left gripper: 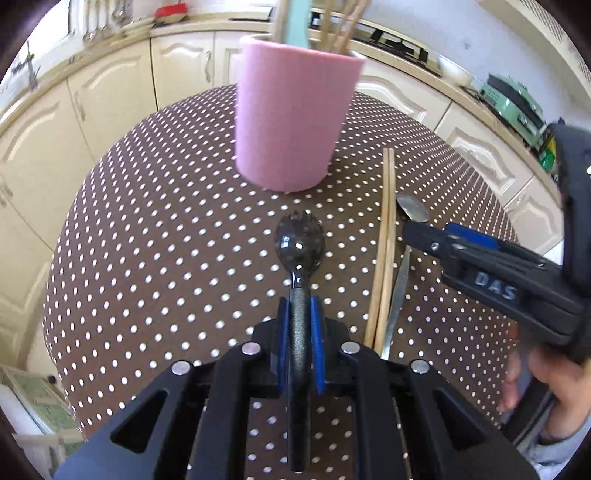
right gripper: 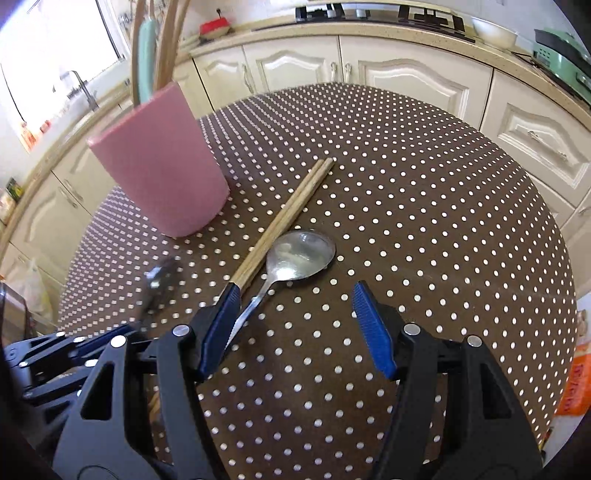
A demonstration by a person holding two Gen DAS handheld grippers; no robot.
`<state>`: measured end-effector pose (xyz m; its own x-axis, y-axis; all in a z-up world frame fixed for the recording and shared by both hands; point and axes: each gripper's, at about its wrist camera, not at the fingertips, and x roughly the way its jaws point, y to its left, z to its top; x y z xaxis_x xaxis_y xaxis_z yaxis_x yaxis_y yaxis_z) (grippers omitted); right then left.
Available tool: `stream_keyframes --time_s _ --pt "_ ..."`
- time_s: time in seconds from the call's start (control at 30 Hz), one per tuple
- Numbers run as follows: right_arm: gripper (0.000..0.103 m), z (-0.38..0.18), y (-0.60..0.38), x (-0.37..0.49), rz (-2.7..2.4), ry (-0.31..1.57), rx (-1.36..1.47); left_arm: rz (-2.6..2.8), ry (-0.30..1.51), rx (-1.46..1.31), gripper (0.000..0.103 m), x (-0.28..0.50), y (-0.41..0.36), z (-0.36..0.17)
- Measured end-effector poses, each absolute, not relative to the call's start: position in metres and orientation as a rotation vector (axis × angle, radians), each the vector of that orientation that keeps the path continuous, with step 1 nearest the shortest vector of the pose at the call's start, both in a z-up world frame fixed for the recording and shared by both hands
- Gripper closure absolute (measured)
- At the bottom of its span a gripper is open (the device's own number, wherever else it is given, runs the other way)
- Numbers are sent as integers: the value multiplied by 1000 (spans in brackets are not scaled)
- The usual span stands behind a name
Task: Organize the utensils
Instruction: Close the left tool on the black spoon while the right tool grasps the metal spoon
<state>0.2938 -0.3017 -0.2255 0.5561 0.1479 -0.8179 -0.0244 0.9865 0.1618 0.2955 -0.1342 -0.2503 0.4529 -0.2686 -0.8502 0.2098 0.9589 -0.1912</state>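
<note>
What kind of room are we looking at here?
Most likely a home kitchen: cream cabinets under a counter, a gas hob set into it, and a sink tap by the window.

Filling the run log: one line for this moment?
left tool: shut on black spork | right tool: open, over spoon | chopsticks: on table

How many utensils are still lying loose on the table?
3: a pair of wooden chopsticks beside a silver metal spoon. The black plastic spork is gripped, not loose. Others may hide behind the jaws.

Pink holder [left gripper: 295, 110], brown white-dotted tablecloth [right gripper: 406, 184], seemingly black spork [left gripper: 300, 240]
</note>
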Motion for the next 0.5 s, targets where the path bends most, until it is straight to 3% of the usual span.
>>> stream_keyframes --time_s 0.2,0.27,0.33,0.5 --pt "45 -230 -294 308 89 1010 54 -311 1089 -85 91 303 -119 -252" --pt "48 -230 -292 313 100 1028 40 -312 1101 -77 91 311 -123 -252" --pt "59 -229 -295 316 102 1054 22 -310 1115 -75 91 319 -123 -251" --pt "66 -225 -302 326 126 1137 -28 -309 1148 -28 90 338 -137 -250"
